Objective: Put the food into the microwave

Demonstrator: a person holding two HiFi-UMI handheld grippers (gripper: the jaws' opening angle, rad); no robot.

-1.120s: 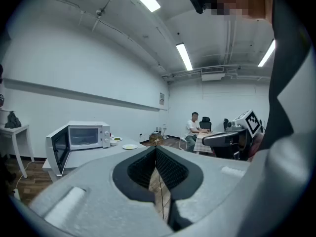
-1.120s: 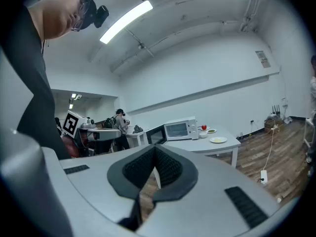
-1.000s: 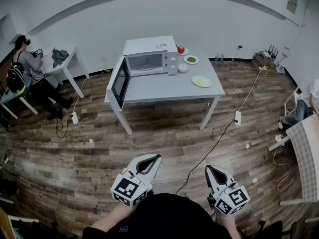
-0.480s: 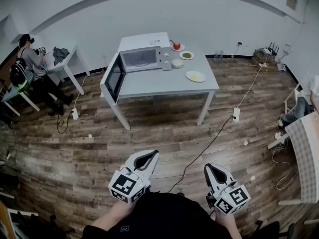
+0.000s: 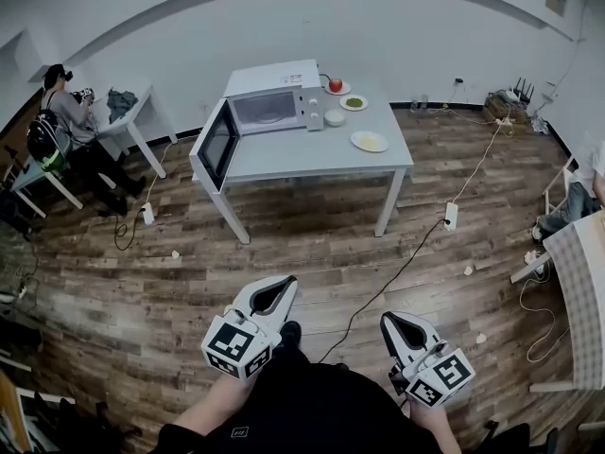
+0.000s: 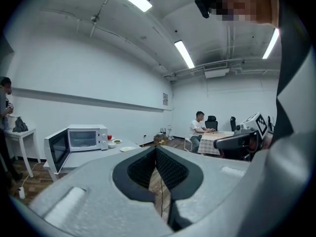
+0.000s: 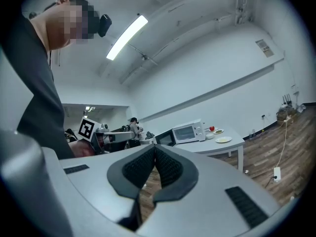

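**Insp.:** Tool status, L and R?

**Op.:** My left tool (image 5: pixel 288 283) had its jaws together, tips meeting, nothing betw. them. My right tool (image 5: pixel 386 318) was the same: pads met, empty. I held both low and close to my body, over the wood floor (image 5: pixel 312 253), well apart from the bench (image 5: pixel 302 156).

**Insp.:** Where was the food?

**Op.:** All on the bench, to the right of the microwave (image 5: pixel 274 108). A red round item (image 5: pixel 335 85) sat on a small plate (image 5: pixel 342 91) at the back, w/ a plate w/ green food (image 5: pixel 354 103) just beside it. A white bowl (image 5: pixel 335 118) stood near the microwave's control side. A plate w/ yellow food (image 5: pixel 370 141) lay nearer the front, apart from the rest.

**Insp.:** Microwave condition?

**Op.:** It stood at the bench's back left. Its door (image 5: pixel 218 145) was swung wide open, hanging out past the bench's left edge. The cavity was too small in view to judge its contents.

**Insp.:** Anything else noted?

**Op.:** A dark cable (image 5: pixel 389 284) ran across the floor from near my feet to a white power strip (image 5: pixel 451 216) by the bench's right front leg. A person (image 5: pixel 59 116) sat next to a small side table (image 5: pixel 132 121) by the left wall, well apart from the bench.
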